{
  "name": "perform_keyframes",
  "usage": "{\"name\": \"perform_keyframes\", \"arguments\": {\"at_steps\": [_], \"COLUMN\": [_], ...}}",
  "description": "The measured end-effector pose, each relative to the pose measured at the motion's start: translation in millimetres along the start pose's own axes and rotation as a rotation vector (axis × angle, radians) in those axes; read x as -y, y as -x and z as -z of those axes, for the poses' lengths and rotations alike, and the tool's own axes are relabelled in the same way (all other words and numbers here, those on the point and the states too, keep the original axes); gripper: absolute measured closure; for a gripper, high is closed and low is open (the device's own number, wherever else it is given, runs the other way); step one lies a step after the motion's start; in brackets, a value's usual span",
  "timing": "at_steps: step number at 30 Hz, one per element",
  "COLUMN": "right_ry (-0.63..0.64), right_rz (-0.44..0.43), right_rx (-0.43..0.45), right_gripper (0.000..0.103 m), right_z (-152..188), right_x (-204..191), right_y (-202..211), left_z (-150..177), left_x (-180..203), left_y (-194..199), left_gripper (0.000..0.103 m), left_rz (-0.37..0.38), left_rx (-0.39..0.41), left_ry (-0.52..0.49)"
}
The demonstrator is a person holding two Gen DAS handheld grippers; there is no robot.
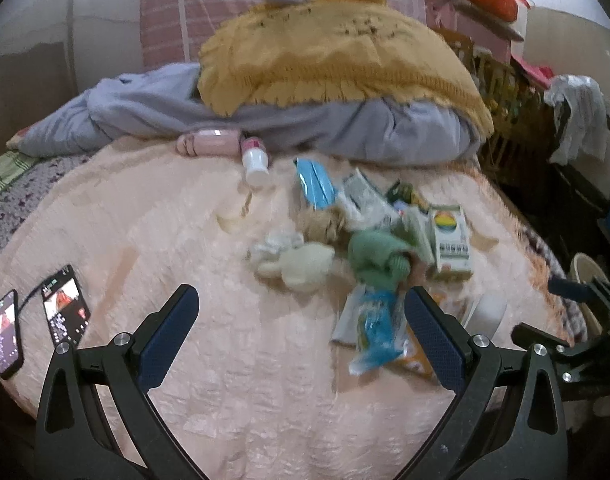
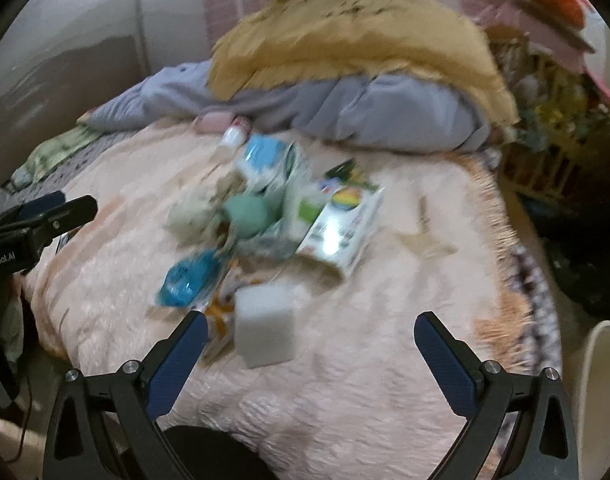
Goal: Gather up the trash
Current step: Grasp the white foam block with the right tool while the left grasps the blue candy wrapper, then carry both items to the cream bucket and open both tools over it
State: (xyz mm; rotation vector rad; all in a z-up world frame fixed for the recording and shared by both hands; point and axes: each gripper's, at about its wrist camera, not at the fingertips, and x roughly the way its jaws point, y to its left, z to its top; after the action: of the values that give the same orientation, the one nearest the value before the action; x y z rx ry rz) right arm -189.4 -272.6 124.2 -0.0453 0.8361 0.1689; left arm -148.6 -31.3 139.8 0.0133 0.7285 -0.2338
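I judge collecting barely begun: my left gripper (image 1: 301, 332) and right gripper (image 2: 311, 354) both gape wide and empty, while the trash pile (image 1: 369, 240) sits untouched mid-frame on the pink blanket (image 1: 185, 220), the blurred white block (image 2: 265, 328) perhaps foam.

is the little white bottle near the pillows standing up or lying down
Lying down. The white bottle rests on its side on the pink blanket, its length flat along the blanket.

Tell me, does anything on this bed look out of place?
Yes. A heap of litter lies on the pink blanket: a blue wrapper, an open carton tipped on its side, crumpled tissue. Two phones lie at the left edge, apart from the heap.
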Motion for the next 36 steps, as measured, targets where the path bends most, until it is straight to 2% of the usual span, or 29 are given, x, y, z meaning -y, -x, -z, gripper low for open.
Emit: {"name": "perform_keyframes", "arguments": {"at_steps": [2,5,7,8,9,14,16,17,20,26,30,34,36], "right_ry": [0.015,0.034,0.032,0.025,0.013,-0.033,-0.036,-0.042,-0.061,-0.079,-0.123,-0.208,-0.242], "right_rz": [-0.023,-0.06,-0.096,-0.119,-0.144,-0.185,-0.182,-0.18,-0.168,-0.115,-0.048,0.03,0.079], "right_rx": [-0.015,-0.042,-0.062,-0.073,-0.084,-0.06,-0.044,-0.035,-0.012,0.028,0.044,0.05,0.047], "right_gripper": [0.005,0.022,0.037,0.055,0.066,0.067,0.067,0.067,0.067,0.067,0.067,0.067,0.067], "right_z": [2.1,2.3,2.6,3.0,4.2,8.5,8.1,7.1,4.9,8.7,20.0,38.9,50.0], "right_x": [-4.5,-8.6,-9.5,-9.0,-8.0,-0.6,3.6,6.6,17.5,43.8,74.0,119.6,141.4], "right_y": [-11.5,-27.9,-39.0,-43.3,-48.1,-46.1,-37.8,-33.4,-16.8,20.0,43.6,66.6,77.2], "left_z": [5.2,10.3,12.9,14.1,15.3,20.3,23.4,24.4,21.4,2.8,-11.9,-23.0,-27.1], "left_x": [0.8,6.8,13.4,17.4,21.2,35.1,39.2,39.5,37.6,45.7,77.4,136.2,167.7], "left_y": [-7.7,-21.7,-32.0,-38.4,-46.6,-84.1,-98.9,-102.7,-94.5,-46.9,-24.1,-17.3,-18.4], "left_gripper": [0.001,0.001,0.006,0.007,0.011,0.045,0.077,0.079,0.081,0.082,0.082,0.082,0.082], "left_rz": [0.019,0.056,0.072,0.081,0.09,0.149,0.178,0.194,0.209,0.259,0.319,0.421,0.449], "left_rx": [-0.028,-0.077,-0.104,-0.119,-0.139,-0.237,-0.298,-0.321,-0.318,-0.257,-0.222,-0.227,-0.228], "left_ry": [-0.007,-0.016,-0.023,-0.029,-0.033,-0.036,-0.036,-0.027,-0.012,-0.04,-0.095,-0.163,-0.212]}}
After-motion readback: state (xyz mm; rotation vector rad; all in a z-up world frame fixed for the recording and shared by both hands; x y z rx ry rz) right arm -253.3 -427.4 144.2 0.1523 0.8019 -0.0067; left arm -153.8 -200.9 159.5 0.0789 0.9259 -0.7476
